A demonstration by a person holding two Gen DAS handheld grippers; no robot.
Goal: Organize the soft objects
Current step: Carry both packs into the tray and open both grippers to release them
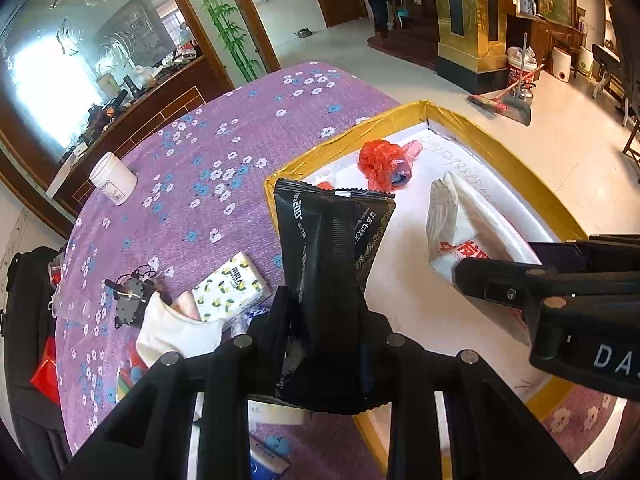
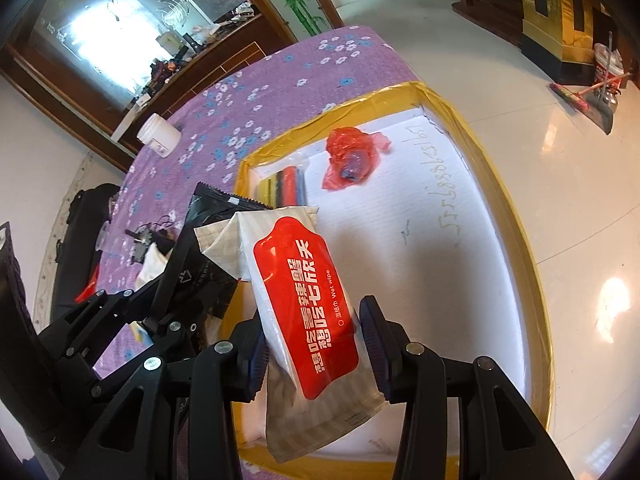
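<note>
Both grippers carry a load toward the tray (image 1: 516, 168), a shallow white box with a yellow taped rim at the right side of the tabletop (image 1: 224, 128).

The left gripper (image 1: 326, 320) has its fingers drawn narrow on a black packet (image 1: 332, 248), which stands up between them at the tray's near-left corner. The right gripper (image 2: 312, 344) has its fingers set wider, pressed on either side of a red-and-white wipes pack (image 2: 304, 300) that hangs tilted over the white floor of the tray.

Judging by what lies inside, the job is partly done. A crumpled red bag (image 2: 350, 156) sits near the far end of the tray, and a small stack of coloured strips (image 2: 286, 188) lies at its far-left corner. The two held packs look next to go in; neither is set down yet.

Left outside on the purple cloth are a lemon-print tissue pack (image 1: 230, 284), a white cloth (image 1: 176, 332) just beside it, and something blue and white (image 1: 264, 460) below the left gripper, too hidden to name. A white jar (image 1: 113, 178) and a small black gadget (image 1: 130, 300) also stand there; they look hard, so probably not part of the sort.

The grippers are close together, the black packet just left of the wipes pack, so they could brush when lowering. The tray's middle is open.
</note>
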